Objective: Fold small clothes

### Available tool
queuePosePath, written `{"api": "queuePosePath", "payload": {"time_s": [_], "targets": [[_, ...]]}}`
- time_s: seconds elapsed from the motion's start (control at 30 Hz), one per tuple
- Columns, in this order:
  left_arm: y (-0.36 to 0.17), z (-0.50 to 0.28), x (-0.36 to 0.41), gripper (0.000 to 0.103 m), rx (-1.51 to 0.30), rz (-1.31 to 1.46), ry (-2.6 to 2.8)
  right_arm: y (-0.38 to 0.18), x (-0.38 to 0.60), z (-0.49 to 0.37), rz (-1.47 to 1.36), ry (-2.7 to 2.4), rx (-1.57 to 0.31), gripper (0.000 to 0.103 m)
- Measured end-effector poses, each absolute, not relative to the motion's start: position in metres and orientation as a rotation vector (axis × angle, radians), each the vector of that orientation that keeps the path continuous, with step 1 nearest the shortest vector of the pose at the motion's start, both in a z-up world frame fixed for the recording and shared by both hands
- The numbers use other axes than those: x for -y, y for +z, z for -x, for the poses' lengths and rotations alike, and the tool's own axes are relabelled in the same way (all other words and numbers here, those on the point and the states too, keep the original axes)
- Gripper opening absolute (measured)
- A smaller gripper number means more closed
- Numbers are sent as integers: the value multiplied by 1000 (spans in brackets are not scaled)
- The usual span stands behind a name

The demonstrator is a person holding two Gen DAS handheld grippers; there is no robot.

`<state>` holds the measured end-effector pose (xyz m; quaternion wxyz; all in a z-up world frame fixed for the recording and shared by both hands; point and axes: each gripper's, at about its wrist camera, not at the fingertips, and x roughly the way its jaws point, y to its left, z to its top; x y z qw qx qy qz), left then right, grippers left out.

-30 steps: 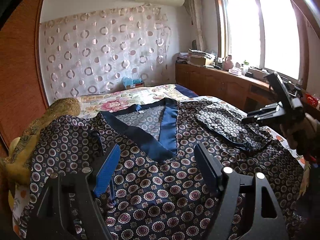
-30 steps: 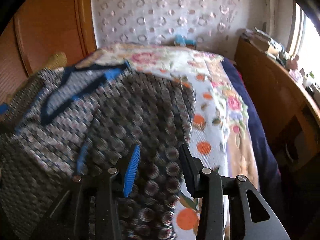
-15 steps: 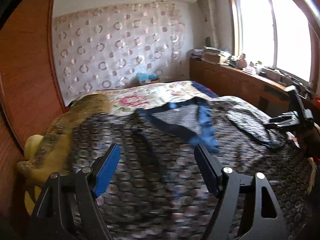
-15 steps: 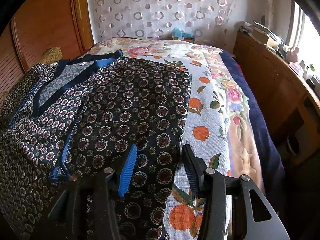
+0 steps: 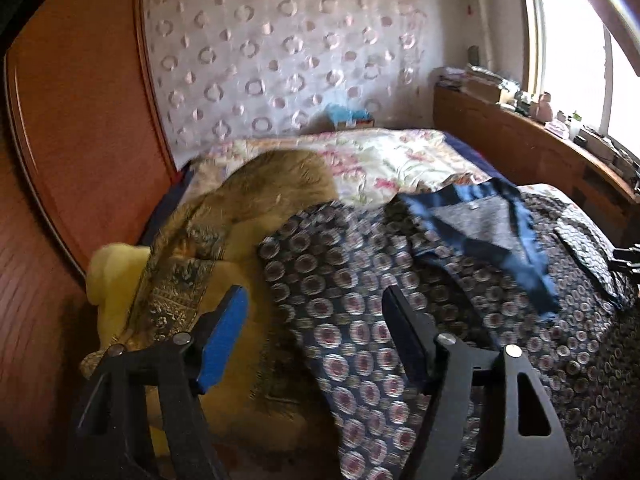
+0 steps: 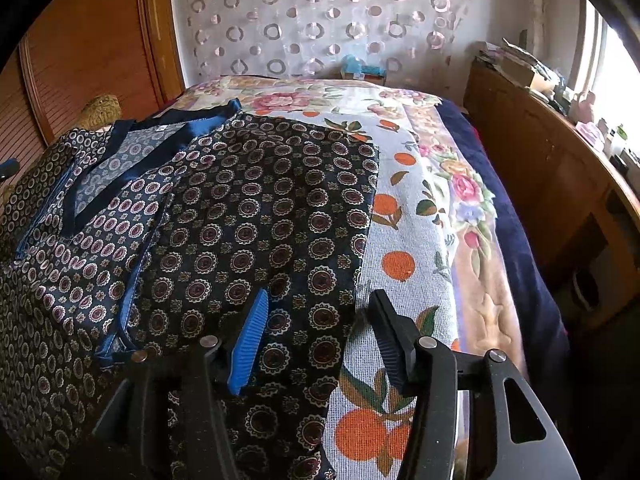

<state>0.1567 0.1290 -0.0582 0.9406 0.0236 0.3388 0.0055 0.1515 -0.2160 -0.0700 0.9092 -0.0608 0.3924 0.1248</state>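
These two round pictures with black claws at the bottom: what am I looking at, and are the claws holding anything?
There is no robot here. A person holds a hand tool in each hand, each with two fingers that pinch, and each carries a wide-angle camera looking forward along those fingers. That lens is why the room looks bent.

One picture comes from the left gripper, the other from the right gripper. Both are open and hold nothing.

On the bed lies a dark patterned garment with a blue V neckline, spread over a floral bedsheet. The left view also shows a yellow-brown blanket beside the garment. The right gripper sits over the garment's right edge, where cloth meets sheet. The left view is blurred, so fine detail there is unclear.
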Motion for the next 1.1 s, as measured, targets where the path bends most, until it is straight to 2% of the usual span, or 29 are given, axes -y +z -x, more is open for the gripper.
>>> {"api": "queuePosePath", "payload": {"time_s": [0.2, 0.37, 0.57, 0.63, 0.67, 0.7, 0.73, 1.1], "targets": [[-82, -185, -147, 68, -820, 50, 27, -70, 216, -151, 126, 257, -810, 54], [-82, -193, -147, 67, -837, 85, 14, -70, 216, -151, 125, 258, -810, 54], [-80, -197, -143, 48, -848, 81, -31, -70, 216, -151, 126, 258, -810, 54], [-80, -197, -144, 36, -852, 80, -43, -70, 216, -152, 126, 258, -810, 55], [-79, -197, -142, 27, -853, 78, -55, -70, 216, -151, 126, 258, -810, 55], [-79, -196, -140, 13, -850, 73, -71, -70, 216, -151, 126, 258, -810, 55], [-77, -193, -137, 9, -843, 65, -89, -70, 216, -151, 126, 258, -810, 55], [-42, -109, -79, 5, -650, -23, -202, -70, 216, -151, 126, 257, -810, 55]]}}
